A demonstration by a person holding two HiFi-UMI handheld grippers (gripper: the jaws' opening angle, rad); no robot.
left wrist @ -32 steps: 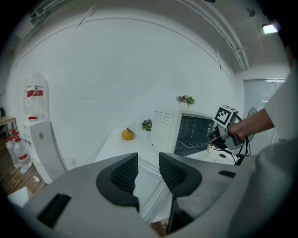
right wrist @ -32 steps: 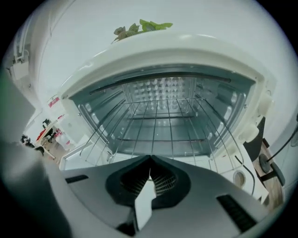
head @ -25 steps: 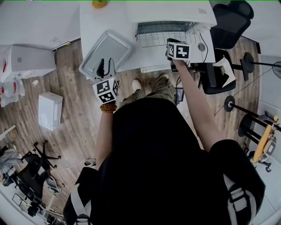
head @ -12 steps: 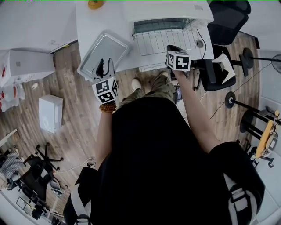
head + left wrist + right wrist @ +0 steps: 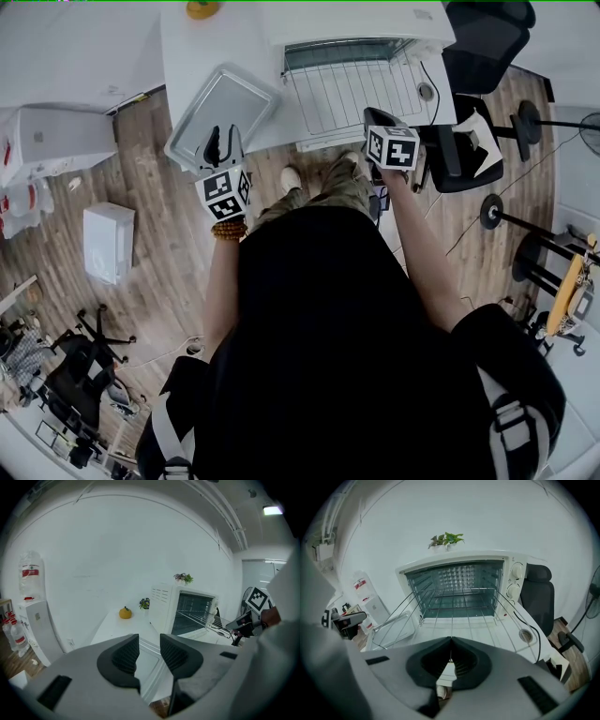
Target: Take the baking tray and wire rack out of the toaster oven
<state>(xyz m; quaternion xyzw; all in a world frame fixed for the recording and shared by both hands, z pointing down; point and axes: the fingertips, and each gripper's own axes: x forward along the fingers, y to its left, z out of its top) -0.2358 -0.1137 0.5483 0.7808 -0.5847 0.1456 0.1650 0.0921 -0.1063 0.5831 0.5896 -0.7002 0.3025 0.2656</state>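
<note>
The rack (image 5: 454, 616) is part way out. Its far end looks to sit in the mouth of the oven (image 5: 459, 569), and the rest reaches toward the near edge of the desk (image 5: 187, 56). The right gripper (image 5: 450, 641) is closed tight on the rack's near wire, about at the middle.

The rack is a grid of thin steel wire, so I judge it light and stiff. A single round wire is a slim, slick thing for the pads to pinch. Once the far end leaves its rails, the whole grid will likely try to swing down about that wire. The middle of the near wire is the sound spot, since it keeps left and right in balance. A level pull should stop the side wires from catching. A black cord (image 5: 525, 625) lies on the desk just right of the rack and could snag a corner.

The tray (image 5: 225, 108) is already out and lies left of the oven, close to the desk's near left corner. It looks like thin sheet metal with a raised rim, so it should be light, rigid and smooth, and the rim is the place to grip it. The left gripper (image 5: 149, 641) is at the tray's near end with its jaws part open. The tray shows in the gap, and neither pad seems to press on it.
</note>
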